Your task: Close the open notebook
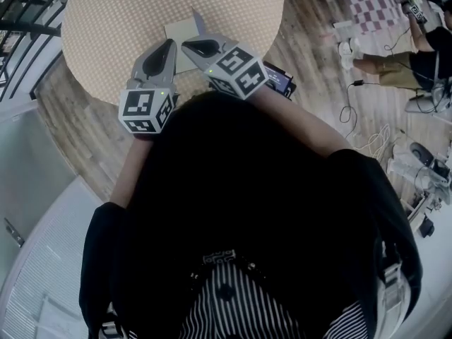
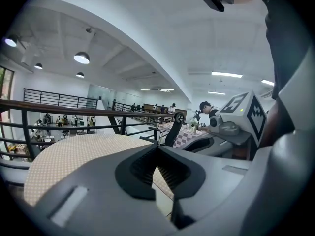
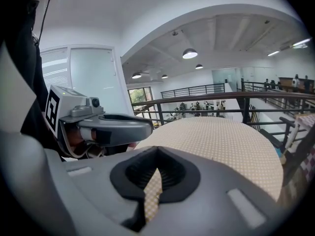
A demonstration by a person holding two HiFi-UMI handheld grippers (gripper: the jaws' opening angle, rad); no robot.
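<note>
A pale notebook [image 1: 182, 32] lies flat on the round table [image 1: 113, 20], which has a tan checked cloth. It shows as one plain rectangle. Its near part is hidden behind both grippers, which hover side by side just above its near edge. My left gripper [image 1: 171, 43] points toward the far side of the table; in the left gripper view [image 2: 158, 146] its jaw tips meet with nothing between them. My right gripper [image 1: 187, 45] angles in from the right; in the right gripper view [image 3: 156, 150] its jaws are shut and empty too.
A dark flat device [image 1: 280, 80] lies at the table's right edge. Black railings [image 1: 28, 20] run along the left side. On the wooden floor to the right are cables [image 1: 367, 133], a checked rug [image 1: 367, 2] and a seated person [image 1: 417, 55].
</note>
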